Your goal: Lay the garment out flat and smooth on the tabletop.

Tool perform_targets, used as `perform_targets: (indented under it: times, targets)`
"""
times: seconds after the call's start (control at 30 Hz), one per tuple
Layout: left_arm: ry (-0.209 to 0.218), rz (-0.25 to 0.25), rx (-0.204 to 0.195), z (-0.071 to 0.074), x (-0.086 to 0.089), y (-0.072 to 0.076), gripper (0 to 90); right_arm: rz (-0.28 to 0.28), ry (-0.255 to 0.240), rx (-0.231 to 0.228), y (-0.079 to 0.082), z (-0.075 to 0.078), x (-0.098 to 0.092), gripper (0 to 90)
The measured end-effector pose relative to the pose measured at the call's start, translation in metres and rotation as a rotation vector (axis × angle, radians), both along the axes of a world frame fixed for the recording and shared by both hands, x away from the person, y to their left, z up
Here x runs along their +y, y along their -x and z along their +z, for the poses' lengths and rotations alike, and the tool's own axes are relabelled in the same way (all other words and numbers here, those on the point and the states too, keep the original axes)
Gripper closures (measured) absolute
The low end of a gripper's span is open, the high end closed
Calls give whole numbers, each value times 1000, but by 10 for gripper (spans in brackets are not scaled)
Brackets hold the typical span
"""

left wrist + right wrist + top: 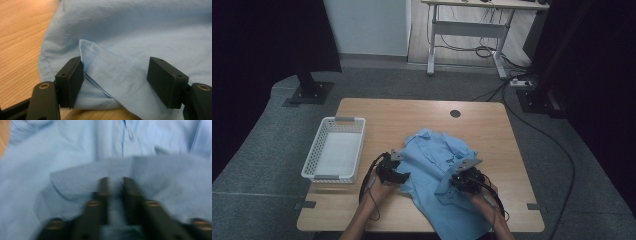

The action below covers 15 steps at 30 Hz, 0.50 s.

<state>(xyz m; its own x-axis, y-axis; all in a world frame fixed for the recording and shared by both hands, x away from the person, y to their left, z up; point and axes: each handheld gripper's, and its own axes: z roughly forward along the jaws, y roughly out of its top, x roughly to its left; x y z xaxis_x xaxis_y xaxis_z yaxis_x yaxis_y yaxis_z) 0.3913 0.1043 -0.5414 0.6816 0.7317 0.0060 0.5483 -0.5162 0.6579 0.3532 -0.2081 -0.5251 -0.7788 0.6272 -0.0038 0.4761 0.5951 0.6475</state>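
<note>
A light blue shirt [434, 150] lies crumpled on the wooden table [412, 112], collar toward the far side. My left gripper [401, 173] is at the shirt's left edge. In the left gripper view it [117, 77] stands open, and a stitched fold of the shirt [120, 75] runs between the two wide-apart jaws, brushing the left one. At the shirt's right side my right gripper [458, 180] holds up a flap of cloth. The blurred right gripper view has it [115, 182] shut on a pinch of the shirt [75, 157], the jaws close together with fabric between them.
A white perforated basket [334, 150] stands on the table's left side, nothing in it. A round cable hole [455, 113] sits near the far edge. Cables trail from both grippers toward the near edge. Beyond the table are a desk frame and floor cables.
</note>
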Motion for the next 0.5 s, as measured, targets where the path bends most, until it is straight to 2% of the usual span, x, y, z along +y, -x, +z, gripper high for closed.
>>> perform_targets:
  times: [0.07, 0.23, 0.5]
  targets:
    - [-4, 5, -2, 0, 0, -1, 293, -26, -19, 37, 2, -5, -11, 886]
    - [2, 11, -8, 0, 3, -5, 301, -51, 10, 37, 13, 2, -30, 887]
    - [-10, 43, 6, 1, 14, -18, 311, -160, 23, 60, 28, 2, -88, 887]
